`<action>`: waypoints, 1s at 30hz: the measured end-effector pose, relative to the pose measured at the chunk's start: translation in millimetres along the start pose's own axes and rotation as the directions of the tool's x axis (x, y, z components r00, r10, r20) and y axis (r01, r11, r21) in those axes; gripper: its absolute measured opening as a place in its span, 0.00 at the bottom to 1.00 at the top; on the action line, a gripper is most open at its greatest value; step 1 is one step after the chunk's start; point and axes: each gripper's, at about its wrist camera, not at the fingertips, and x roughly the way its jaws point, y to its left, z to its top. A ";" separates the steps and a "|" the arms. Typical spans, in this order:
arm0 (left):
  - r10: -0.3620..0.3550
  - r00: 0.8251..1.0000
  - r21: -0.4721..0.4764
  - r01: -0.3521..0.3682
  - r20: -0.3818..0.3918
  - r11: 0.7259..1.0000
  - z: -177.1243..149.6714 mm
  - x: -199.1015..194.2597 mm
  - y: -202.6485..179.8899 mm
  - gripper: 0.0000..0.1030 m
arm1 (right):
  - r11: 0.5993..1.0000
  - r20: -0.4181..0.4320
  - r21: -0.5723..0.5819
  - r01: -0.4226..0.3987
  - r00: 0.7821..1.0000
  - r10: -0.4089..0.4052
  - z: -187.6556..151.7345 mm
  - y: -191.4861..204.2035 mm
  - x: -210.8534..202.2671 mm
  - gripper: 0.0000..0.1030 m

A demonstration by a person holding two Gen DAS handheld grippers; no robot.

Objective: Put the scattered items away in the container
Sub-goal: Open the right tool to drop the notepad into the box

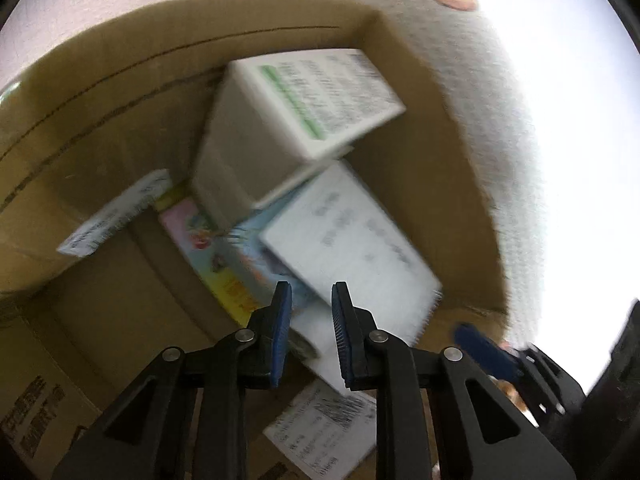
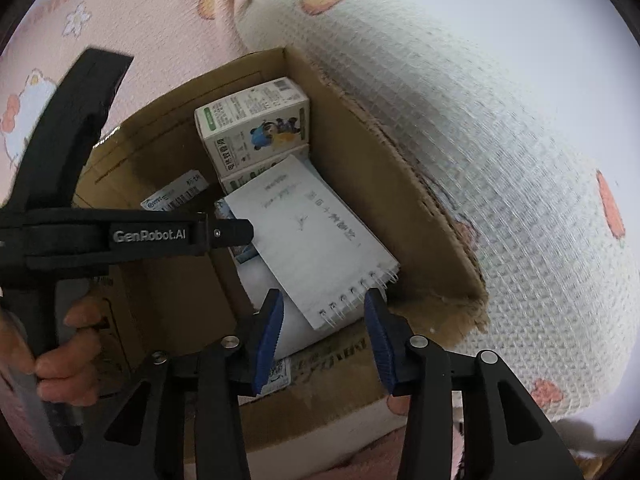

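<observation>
A brown cardboard box (image 2: 400, 200) holds the items; it also shows in the left wrist view (image 1: 100, 100). Inside lie a white carton with green print (image 2: 252, 120), also in the left wrist view (image 1: 304, 100), a white spiral notebook (image 2: 312, 240), also in the left wrist view (image 1: 352, 240), a colourful booklet (image 1: 212, 248) and a white roll (image 2: 260, 280). My left gripper (image 1: 310, 292) hangs open and empty over the box. My right gripper (image 2: 322, 302) is open and empty, its jaws either side of the notebook's spiral edge without gripping it.
The box rests on a pink cartoon-print cloth (image 2: 140, 20). A white waffle-textured pillow (image 2: 500, 180) presses against the box's right wall. A shipping label (image 1: 324, 428) is stuck on the box's near flap. The left gripper's body (image 2: 80, 236) and the hand holding it are at the left.
</observation>
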 end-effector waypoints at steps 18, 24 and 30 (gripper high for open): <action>-0.015 1.000 -0.016 0.014 -0.015 1.000 -19.8 -13.4 6.7 0.22 | 0.999 -0.046 -0.024 -0.023 0.999 0.022 8.7 -1.7 21.1 0.21; 0.049 0.996 0.041 -0.052 0.076 0.998 -55.6 -66.7 -0.4 0.34 | 0.996 0.004 -0.069 -0.047 0.999 0.048 0.4 15.4 -3.9 0.21; 0.083 0.982 0.035 -0.091 0.169 0.995 8.3 -65.5 -27.4 0.45 | 0.992 0.076 -0.121 -0.025 0.997 0.034 -10.1 35.8 -39.4 0.34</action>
